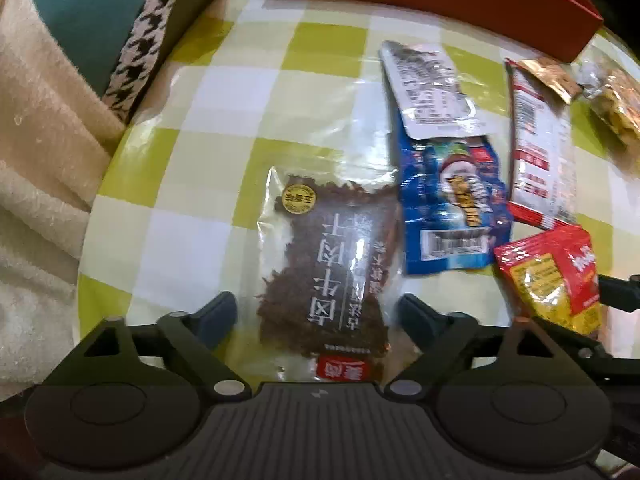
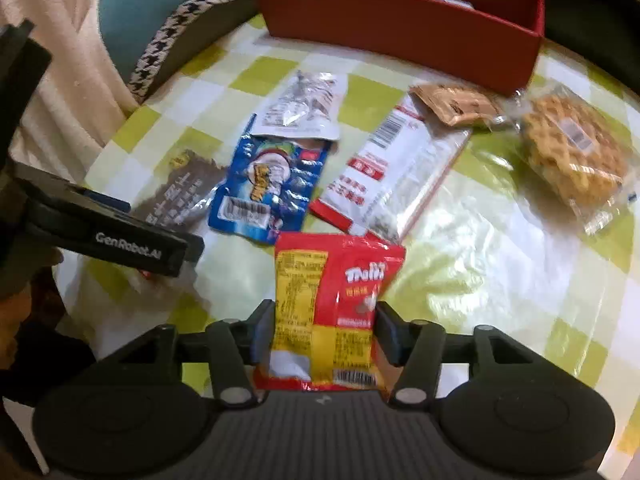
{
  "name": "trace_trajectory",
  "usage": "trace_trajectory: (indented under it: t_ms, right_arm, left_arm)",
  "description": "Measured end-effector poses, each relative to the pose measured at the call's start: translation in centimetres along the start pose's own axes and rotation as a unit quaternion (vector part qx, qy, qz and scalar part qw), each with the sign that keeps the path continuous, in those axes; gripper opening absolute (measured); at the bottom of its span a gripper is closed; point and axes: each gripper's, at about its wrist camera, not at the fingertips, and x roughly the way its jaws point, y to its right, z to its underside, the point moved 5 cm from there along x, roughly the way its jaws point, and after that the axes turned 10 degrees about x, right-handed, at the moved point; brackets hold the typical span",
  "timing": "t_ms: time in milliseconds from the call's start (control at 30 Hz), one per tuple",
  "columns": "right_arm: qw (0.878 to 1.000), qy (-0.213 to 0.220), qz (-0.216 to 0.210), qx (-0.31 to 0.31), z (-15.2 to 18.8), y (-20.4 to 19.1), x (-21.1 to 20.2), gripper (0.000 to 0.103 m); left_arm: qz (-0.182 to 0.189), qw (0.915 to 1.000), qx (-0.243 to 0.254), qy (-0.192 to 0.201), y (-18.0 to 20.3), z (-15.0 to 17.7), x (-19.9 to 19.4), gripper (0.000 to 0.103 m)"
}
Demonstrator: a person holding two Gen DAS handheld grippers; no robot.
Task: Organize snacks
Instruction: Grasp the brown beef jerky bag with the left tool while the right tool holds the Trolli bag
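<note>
1. We list a red-and-yellow snack pouch at lower centre of the right wrist view, long axis running up the frame, barcode end nearest the camera. The right claw is closed on its two side edges, pads pressing the film.
2. We list a dark jerky packet at lower centre of the left wrist view, lying flat on the desk, long axis up the frame, leaning slightly left at the top; its red label end is nearest the camera, its round yellow sticker at the far end. The left claw stands wide, a finger on either side of the packet, neither touching it.
3. A blue snack bag lies just right of the jerky packet, its upper end under a silver pouch.
4. A long red-and-white packet lies diagonally at centre of the right wrist view.
5. A waffle in clear wrap sits at right.
6. A red box stands along the top.
</note>
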Motion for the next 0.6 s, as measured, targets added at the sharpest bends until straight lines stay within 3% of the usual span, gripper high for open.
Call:
trace_trajectory:
  t_ms: [133, 400, 600]
  right_arm:
    - [1.0, 0.001, -0.004, -0.001, -0.3, -0.2, 0.3, 0.071]
    - [1.0, -0.004, -0.002, -0.001, 0.2, -0.1, -0.1, 0.062]
    - [1.0, 0.013, -0.02, 0.009, -0.1, -0.1, -1.7, 0.061]
  left_arm:
    - [0.009, 0.9998, -0.015, -0.006, -0.7, 0.0, 0.8, 0.101]
    - [0.02, 0.9994, -0.028, -0.002, -0.5, 0.4, -0.1, 0.084]
    - [0.029, 0.9983, -0.05, 0.005, -1.5, 1.1, -1.4, 0.083]
